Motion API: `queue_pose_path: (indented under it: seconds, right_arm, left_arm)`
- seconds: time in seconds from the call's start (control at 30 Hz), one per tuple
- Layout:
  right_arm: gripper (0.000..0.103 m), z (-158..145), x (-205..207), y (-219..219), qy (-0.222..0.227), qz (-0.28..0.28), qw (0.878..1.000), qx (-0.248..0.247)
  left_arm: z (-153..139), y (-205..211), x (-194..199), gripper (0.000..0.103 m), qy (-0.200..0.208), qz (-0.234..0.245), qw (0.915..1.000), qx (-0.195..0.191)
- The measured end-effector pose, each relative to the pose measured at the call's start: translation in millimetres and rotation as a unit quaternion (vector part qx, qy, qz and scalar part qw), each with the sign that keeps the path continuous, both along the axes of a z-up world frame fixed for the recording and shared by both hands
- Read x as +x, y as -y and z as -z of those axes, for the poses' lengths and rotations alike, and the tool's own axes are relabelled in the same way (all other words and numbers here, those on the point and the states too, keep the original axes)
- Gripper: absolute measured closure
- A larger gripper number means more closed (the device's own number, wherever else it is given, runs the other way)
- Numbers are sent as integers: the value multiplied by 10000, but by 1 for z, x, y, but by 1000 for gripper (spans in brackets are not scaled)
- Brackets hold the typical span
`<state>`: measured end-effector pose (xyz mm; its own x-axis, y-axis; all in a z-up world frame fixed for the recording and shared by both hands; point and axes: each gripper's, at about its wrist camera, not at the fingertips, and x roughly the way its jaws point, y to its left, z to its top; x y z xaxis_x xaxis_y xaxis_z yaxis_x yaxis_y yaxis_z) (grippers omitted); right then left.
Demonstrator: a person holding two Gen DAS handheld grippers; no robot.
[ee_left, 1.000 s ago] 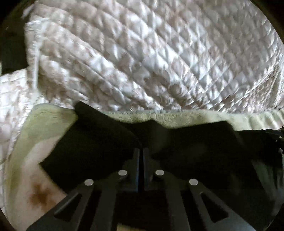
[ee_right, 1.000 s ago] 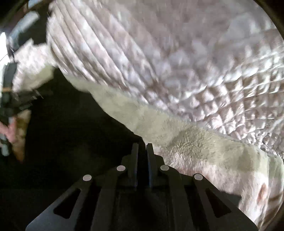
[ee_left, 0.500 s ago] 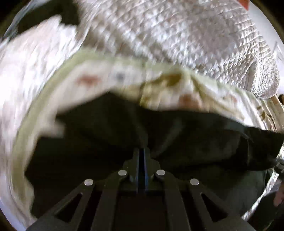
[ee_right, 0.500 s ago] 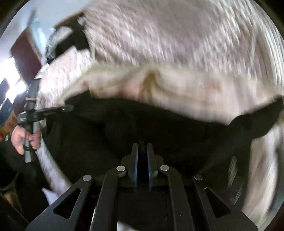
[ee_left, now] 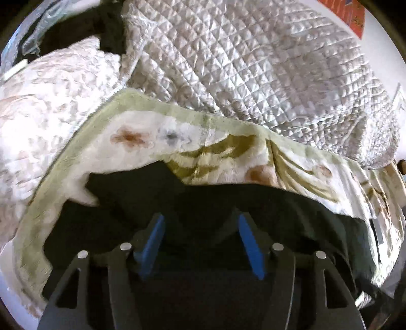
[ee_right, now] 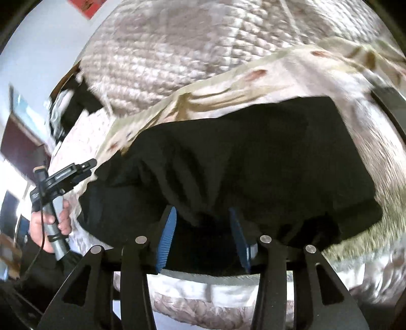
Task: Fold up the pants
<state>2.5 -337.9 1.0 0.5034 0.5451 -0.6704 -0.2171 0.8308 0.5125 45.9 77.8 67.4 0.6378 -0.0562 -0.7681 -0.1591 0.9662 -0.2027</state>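
Note:
The black pants (ee_left: 203, 203) lie folded over on a cream floral blanket (ee_left: 132, 137) on the bed; in the right wrist view they (ee_right: 241, 157) fill the middle as a broad dark heap. My left gripper (ee_left: 199, 220) is open, its blue pads apart just above the cloth's near edge. My right gripper (ee_right: 203, 215) is open too, its pads either side of a fold of the pants' near edge without closing on it. In the right wrist view the left gripper (ee_right: 63, 175) shows at the far left, held in a hand.
A white quilted bedspread (ee_left: 253, 63) is heaped behind the blanket. Dark items (ee_left: 76, 33) lie at the bed's far left corner. A white wall with a red poster (ee_right: 86, 6) stands behind. The bed's near edge (ee_right: 203, 292) runs below the right gripper.
Both grippers were shut on the pants and have opened, letting the cloth go. They carried the pants edge over and back toward the near side, and the pants now lie folded.

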Motion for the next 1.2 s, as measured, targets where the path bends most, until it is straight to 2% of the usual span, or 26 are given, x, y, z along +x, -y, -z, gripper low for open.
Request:
queue_pose_path:
  seconds: [0.1,0.2,0.23,0.27,0.3,0.33,0.4,0.5,0.6,0.67,0.77,0.83,0.9,0.97,1.0,1.03,1.13,1.2]
  right_arm:
    - [58,3,-3,12,-112,270,9996,44]
    - [58,5,2,19,-245,566,9980,-113]
    - [58,5,3,21,-264,625,9976,-147]
    - [58,5,3,22,-273,660,9973,-152]
    - [58,6,3,24,-285,696,9970,-160]
    - [58,6,4,25,-302,737,9967,-175]
    - [58,7,4,27,-315,817,9960,-180]
    - [58,6,-1,31,-347,912,9951,-126]
    - [58,6,-6,32,-379,946,9947,-90]
    - [58,9,-8,34,-434,961,9944,-73]
    - [56,16,-7,36,-594,1062,9926,-39]
    - [53,19,-7,38,-638,1120,9916,60]
    - [52,19,-7,37,-617,1158,9913,55]
    - [52,19,-7,36,-615,1204,9908,25]
    - [52,19,-6,36,-617,1224,9906,21]
    - [52,18,-7,36,-619,1264,9900,27]
    - [52,17,-7,36,-611,1341,9891,33]
    - [52,16,-8,37,-589,1381,9887,27]
  left_arm:
    - [15,6,29,39,-197,-161,9997,55]
    - [34,8,54,40,-495,-313,9982,136]
    - [41,10,58,47,-598,-320,9975,210]
    - [48,12,61,59,-694,-312,9967,274]
    - [55,13,61,87,-788,-284,9959,330]
    - [58,13,59,93,-799,-299,9954,424]
    - [51,10,48,100,-586,-227,9976,281]
    - [26,-6,13,100,-46,-382,9993,42]
    - [6,-28,-36,102,420,-623,9971,-111]
    - [3,-43,-65,102,548,-791,9953,-130]
    - [13,-64,-94,102,412,-1070,9932,-217]
    - [18,-74,-106,102,340,-1245,9912,-290]
    - [21,-77,-106,98,276,-1189,9912,-522]
    - [17,-70,-94,79,189,-974,9935,-551]
    - [15,-64,-86,58,201,-867,9946,-527]
    - [12,-57,-77,48,228,-753,9957,-487]
    - [5,-32,-43,46,258,-341,9991,-66]
    - [13,-19,-14,46,-36,-195,9997,173]
